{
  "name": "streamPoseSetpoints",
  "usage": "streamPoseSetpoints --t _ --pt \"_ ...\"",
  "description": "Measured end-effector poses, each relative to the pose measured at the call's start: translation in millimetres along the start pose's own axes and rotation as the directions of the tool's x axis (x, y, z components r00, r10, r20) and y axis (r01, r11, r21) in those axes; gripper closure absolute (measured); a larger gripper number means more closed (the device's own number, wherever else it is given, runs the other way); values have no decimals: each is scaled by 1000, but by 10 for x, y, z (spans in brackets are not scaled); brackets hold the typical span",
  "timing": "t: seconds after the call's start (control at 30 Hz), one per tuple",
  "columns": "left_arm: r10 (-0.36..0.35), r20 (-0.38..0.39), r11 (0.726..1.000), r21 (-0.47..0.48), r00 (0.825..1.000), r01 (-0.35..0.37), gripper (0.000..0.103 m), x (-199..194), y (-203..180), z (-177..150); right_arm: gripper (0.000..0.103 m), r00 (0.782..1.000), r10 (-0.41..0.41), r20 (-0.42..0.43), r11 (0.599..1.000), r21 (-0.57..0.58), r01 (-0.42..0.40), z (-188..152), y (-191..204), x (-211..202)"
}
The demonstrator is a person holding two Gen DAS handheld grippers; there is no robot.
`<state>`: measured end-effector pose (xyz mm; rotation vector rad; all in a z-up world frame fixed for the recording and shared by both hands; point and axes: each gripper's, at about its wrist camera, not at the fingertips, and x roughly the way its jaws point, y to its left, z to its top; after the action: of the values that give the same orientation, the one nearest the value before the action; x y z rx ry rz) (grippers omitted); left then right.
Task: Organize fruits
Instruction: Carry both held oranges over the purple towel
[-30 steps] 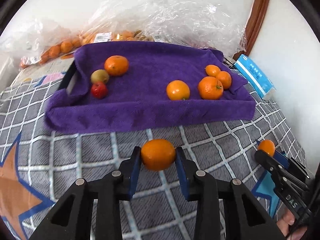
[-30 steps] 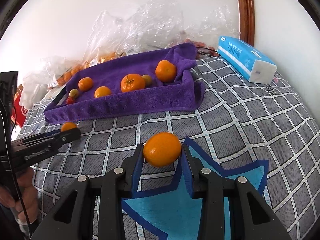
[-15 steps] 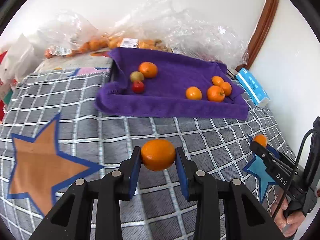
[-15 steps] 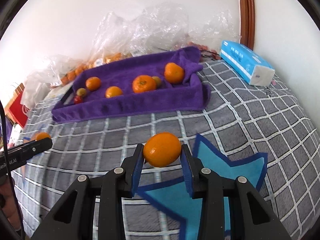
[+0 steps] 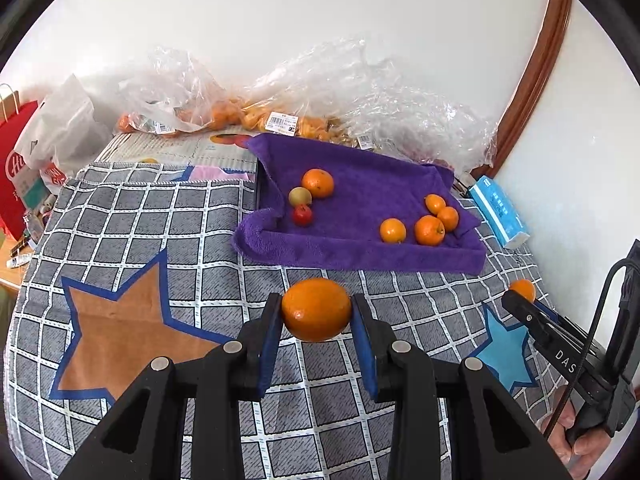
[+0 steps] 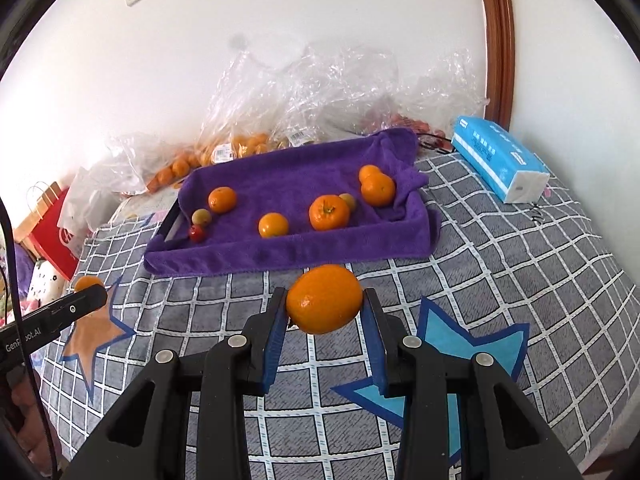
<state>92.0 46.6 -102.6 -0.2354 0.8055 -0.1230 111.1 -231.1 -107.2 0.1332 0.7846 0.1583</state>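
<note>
My left gripper (image 5: 316, 312) is shut on an orange (image 5: 316, 309), held above the checked cloth. My right gripper (image 6: 325, 300) is likewise shut on a second orange (image 6: 324, 298). Beyond both lies a tray lined with a purple towel (image 5: 360, 252) (image 6: 280, 258). In it sit several oranges (image 5: 429, 230) (image 6: 329, 212), a yellow-green fruit (image 5: 300, 197) and a small red fruit (image 5: 302, 215). From the left wrist view the right gripper's tip with its orange (image 5: 522, 290) shows at the right edge. The left gripper's tip with its orange (image 6: 88, 283) appears at the left in the right wrist view.
The grey checked cloth (image 5: 200, 240) with brown and blue stars covers the surface. Clear plastic bags with more oranges (image 5: 224, 116) (image 6: 248, 144) pile against the wall behind the tray. A blue tissue pack (image 5: 500, 212) (image 6: 500, 158) lies to the right. A red paper bag (image 5: 16, 168) stands at the left.
Both grippers have risen and pulled back from the tray, each still holding its orange. The tray looks smaller and farther away, and more of the cloth shows.
</note>
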Motion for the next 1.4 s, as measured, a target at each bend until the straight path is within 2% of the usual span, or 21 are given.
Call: streamPoseSetpoints --t 0.57,1.4 --pt "-15 62 1000 9 998 15 71 -324 -36 255 66 999 -24 35 1000 -13 25 223 171 -239" --pt "-42 77 999 -10 996 43 71 -179 23 690 66 998 -46 52 998 -30 48 574 259 -112"
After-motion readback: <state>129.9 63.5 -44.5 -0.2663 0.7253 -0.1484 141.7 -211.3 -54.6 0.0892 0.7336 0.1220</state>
